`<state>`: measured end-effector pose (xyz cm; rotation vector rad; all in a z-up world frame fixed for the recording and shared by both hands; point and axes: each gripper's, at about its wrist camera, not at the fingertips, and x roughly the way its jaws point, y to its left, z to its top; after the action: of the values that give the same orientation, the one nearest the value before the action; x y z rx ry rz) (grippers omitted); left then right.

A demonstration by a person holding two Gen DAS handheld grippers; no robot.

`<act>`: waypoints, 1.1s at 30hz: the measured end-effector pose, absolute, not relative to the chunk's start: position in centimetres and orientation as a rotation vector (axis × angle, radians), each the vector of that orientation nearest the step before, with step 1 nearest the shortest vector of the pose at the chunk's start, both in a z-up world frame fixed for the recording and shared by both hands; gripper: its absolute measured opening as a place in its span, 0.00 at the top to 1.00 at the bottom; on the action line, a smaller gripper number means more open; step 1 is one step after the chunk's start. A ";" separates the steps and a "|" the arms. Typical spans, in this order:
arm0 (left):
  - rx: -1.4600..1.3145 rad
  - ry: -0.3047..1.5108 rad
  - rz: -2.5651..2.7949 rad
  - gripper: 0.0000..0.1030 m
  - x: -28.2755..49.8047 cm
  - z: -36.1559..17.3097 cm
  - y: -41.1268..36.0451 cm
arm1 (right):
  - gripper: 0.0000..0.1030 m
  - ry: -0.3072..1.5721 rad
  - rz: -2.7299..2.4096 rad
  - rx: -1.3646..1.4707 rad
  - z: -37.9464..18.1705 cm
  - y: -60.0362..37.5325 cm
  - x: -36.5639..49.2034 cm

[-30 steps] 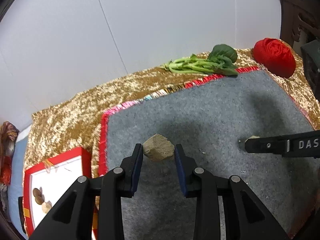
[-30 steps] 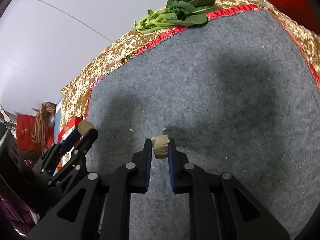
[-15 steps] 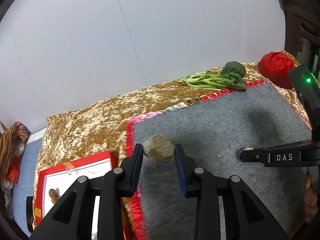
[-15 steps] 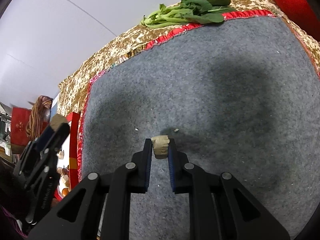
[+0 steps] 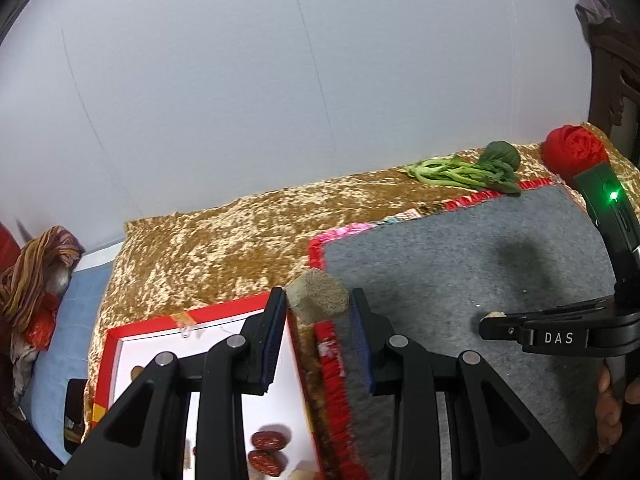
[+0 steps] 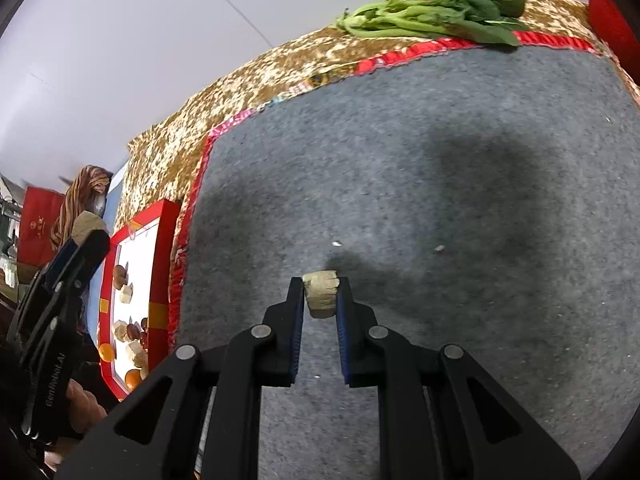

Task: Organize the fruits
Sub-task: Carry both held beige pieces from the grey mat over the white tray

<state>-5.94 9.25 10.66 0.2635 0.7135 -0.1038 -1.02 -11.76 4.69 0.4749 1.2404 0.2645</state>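
Two labels: "DAS", "GenRobot.AI"

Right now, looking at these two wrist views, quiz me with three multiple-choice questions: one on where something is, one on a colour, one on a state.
1. Where do the leafy greens lie?
A. in the tray
B. at the far edge of the grey mat
C. between the tongs

2. What colour is the rim of the white tray?
A. red
B. blue
C. green

3. What are the right tongs doing?
A. standing open and empty
B. pressing on the greens
C. shut on a small tan chunk

Answers: 1 B, the greens rest on the gold cloth by the mat's red border. 2 A, the tray's walls are red. 3 C, the chunk sits gripped between both pads.
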 end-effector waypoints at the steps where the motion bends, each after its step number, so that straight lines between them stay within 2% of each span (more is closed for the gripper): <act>1: 0.259 0.714 -0.097 0.69 -6.0 10.7 9.7 | 0.84 1.242 0.270 0.473 4.7 -11.5 -1.0; 33: 0.218 0.700 -0.006 0.69 -6.8 11.8 15.4 | 0.84 1.193 0.379 0.457 5.8 -5.8 -1.3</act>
<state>-6.84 15.42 11.77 0.2175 0.6996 -0.0064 -1.33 -5.81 5.85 0.4570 1.1926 0.3795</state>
